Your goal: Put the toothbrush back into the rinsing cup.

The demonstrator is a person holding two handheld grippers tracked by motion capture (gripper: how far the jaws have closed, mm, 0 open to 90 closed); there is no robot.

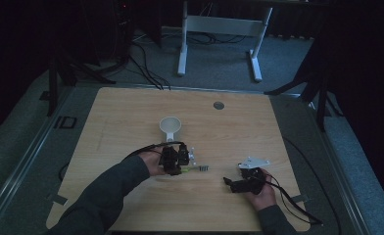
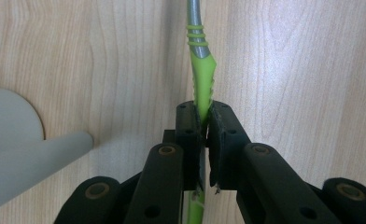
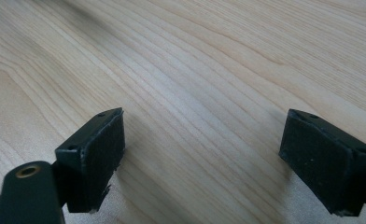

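High view shows the table (image 1: 131,112), pale wood, with both forearms coming in from the bottom edge. A sleeve (image 1: 102,196) covers the left forearm. The cup (image 1: 170,126), grey with a handle, stands near the table's middle, just beyond the left gripper (image 1: 180,164). The right gripper (image 1: 231,183) rests well apart, toward the near right side, its jaws spread wide with bare wood between them. The left gripper's jaws are clamped on the green handle of the brush (image 2: 201,88), which lies low over the table beside the cup handle (image 2: 36,156); its metal neck points away from the jaws.
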